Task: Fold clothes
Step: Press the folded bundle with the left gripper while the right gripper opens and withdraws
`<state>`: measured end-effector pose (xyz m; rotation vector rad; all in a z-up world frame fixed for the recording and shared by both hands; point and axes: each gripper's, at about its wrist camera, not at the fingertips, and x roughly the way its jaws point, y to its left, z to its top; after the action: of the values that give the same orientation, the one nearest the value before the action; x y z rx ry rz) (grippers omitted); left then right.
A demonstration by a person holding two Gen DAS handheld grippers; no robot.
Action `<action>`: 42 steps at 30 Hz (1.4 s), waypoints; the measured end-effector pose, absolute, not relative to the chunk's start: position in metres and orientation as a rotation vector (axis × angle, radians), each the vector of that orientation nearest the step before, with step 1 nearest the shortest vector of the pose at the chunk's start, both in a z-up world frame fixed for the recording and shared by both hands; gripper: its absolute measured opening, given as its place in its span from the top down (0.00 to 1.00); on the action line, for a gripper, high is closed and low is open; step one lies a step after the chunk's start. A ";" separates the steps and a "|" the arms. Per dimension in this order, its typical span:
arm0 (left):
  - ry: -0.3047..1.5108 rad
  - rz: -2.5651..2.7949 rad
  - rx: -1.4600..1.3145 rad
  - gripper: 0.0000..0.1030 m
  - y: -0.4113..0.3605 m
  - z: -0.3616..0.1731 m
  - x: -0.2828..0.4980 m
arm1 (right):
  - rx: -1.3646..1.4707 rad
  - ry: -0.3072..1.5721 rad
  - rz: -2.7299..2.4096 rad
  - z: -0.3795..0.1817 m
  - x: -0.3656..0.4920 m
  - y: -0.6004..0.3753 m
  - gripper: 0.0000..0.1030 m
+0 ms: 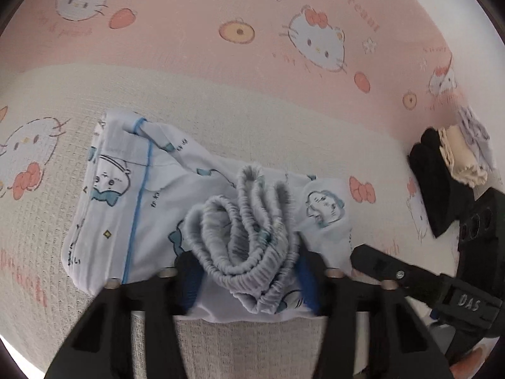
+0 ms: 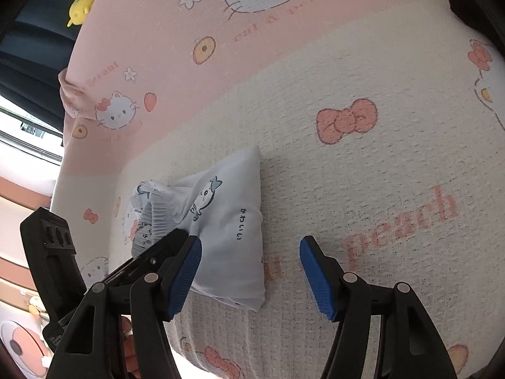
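Observation:
White cartoon-print shorts with blue piping lie folded on the pink and cream Hello Kitty bed sheet. Their grey elastic waistband is bunched up between the blue pads of my left gripper, which is closed on it. In the right wrist view the folded shorts lie just left of centre, with the waistband at their left end. My right gripper is open and empty, its left pad beside the shorts' near edge. The right gripper also shows in the left wrist view.
A small stack of folded clothes, black and cream, sits at the right on the sheet. A yellow plush toy lies past the bed's far left edge. The bed edge drops off at the left in the right wrist view.

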<state>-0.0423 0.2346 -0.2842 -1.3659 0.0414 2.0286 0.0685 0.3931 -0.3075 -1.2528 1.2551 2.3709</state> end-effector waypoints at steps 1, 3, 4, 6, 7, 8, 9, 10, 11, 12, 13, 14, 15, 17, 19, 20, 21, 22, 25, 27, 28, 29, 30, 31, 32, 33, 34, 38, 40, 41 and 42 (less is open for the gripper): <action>-0.004 2.023 -1.354 0.67 0.230 -0.283 -0.044 | -1.250 1.238 2.363 -0.308 0.068 0.392 0.38; -0.069 2.005 -1.318 0.73 0.223 -0.280 -0.045 | -1.248 1.235 2.364 -0.309 0.065 0.388 0.38; -0.083 2.000 -1.300 0.74 0.220 -0.278 -0.046 | -1.247 1.239 2.369 -0.309 0.064 0.387 0.38; -0.101 1.992 -1.258 0.75 0.217 -0.271 -0.045 | -1.246 1.245 2.377 -0.309 0.061 0.383 0.45; -0.113 1.987 -1.240 0.75 0.215 -0.268 -0.045 | -1.246 1.248 2.382 -0.309 0.059 0.381 0.49; -0.137 1.981 -1.235 0.75 0.211 -0.265 -0.046 | -1.255 1.244 2.388 -0.309 0.056 0.378 0.58; -0.161 1.975 -1.231 0.75 0.208 -0.262 -0.048 | -1.264 1.227 2.397 -0.307 0.053 0.374 0.63; -0.185 1.968 -1.226 0.75 0.205 -0.259 -0.049 | -1.270 1.204 2.406 -0.303 0.049 0.369 0.65; -0.209 1.961 -1.221 0.75 0.202 -0.256 -0.051 | -1.272 1.164 2.423 -0.299 0.046 0.364 0.66; -0.236 1.953 -1.217 0.75 0.198 -0.254 -0.053 | -1.272 1.113 2.446 -0.292 0.043 0.358 0.66; -0.283 1.941 -1.218 0.75 0.191 -0.252 -0.057 | -1.277 1.069 2.464 -0.287 0.041 0.353 0.66; -0.329 1.928 -1.218 0.75 0.184 -0.250 -0.062 | -1.286 1.022 2.481 -0.280 0.038 0.349 0.66; -0.376 1.919 -1.218 0.75 0.178 -0.249 -0.067 | -1.297 0.971 2.499 -0.273 0.034 0.344 0.66; -0.439 1.915 -1.216 0.75 0.166 -0.249 -0.076 | -1.306 0.904 2.521 -0.262 0.028 0.336 0.66; -0.460 1.934 -1.215 0.75 0.155 -0.249 -0.083 | -1.317 0.847 2.536 -0.252 0.022 0.330 0.66; -0.464 1.947 -1.216 0.75 0.149 -0.248 -0.087 | -1.323 0.814 2.542 -0.249 0.019 0.327 0.66; -0.467 1.953 -1.220 0.75 0.143 -0.250 -0.090 | -1.330 0.777 2.550 -0.246 0.016 0.324 0.66; -0.470 1.958 -1.225 0.75 0.139 -0.251 -0.093 | -1.341 0.741 2.552 -0.245 0.014 0.321 0.66; -0.457 1.978 -1.265 0.75 0.135 -0.264 -0.102 | -1.395 0.667 2.548 -0.250 0.005 0.315 0.66; -0.442 1.988 -1.296 0.75 0.133 -0.274 -0.106 | -1.435 0.686 2.523 -0.258 0.003 0.316 0.66; -0.443 1.983 -1.322 0.75 0.132 -0.281 -0.108 | -1.460 0.715 2.508 -0.264 0.002 0.318 0.66; -0.443 1.977 -1.347 0.75 0.132 -0.288 -0.109 | -1.481 0.746 2.489 -0.270 0.002 0.320 0.66; -0.442 1.972 -1.369 0.75 0.132 -0.293 -0.110 | -1.500 0.771 2.466 -0.276 0.001 0.322 0.66; -0.438 1.970 -1.372 0.75 0.131 -0.296 -0.110 | -1.518 0.792 2.444 -0.282 -0.001 0.324 0.66; -0.433 1.969 -1.375 0.73 0.131 -0.298 -0.109 | -1.532 0.815 2.426 -0.288 -0.001 0.326 0.66; -0.429 1.967 -1.378 0.73 0.131 -0.300 -0.108 | -1.544 0.838 2.411 -0.293 -0.001 0.328 0.66; -0.427 1.965 -1.382 0.73 0.130 -0.302 -0.108 | -1.551 0.860 2.399 -0.297 -0.001 0.331 0.66; -0.457 1.936 -1.434 0.68 0.125 -0.292 -0.107 | -1.554 0.871 2.408 -0.295 -0.001 0.335 0.65; -0.366 1.979 -1.376 0.63 0.126 -0.276 -0.101 | -1.556 0.854 2.416 -0.291 0.002 0.337 0.60; -0.321 2.000 -1.349 0.57 0.126 -0.268 -0.099 | -1.552 0.858 2.414 -0.289 0.004 0.339 0.55; -0.284 2.020 -1.332 0.53 0.124 -0.262 -0.096 | -1.543 0.869 2.411 -0.287 0.006 0.343 0.51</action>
<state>-0.0959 0.1239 -0.2618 -1.3316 -0.2837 2.0199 0.0057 0.3429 -0.2867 -1.5427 0.8688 2.4106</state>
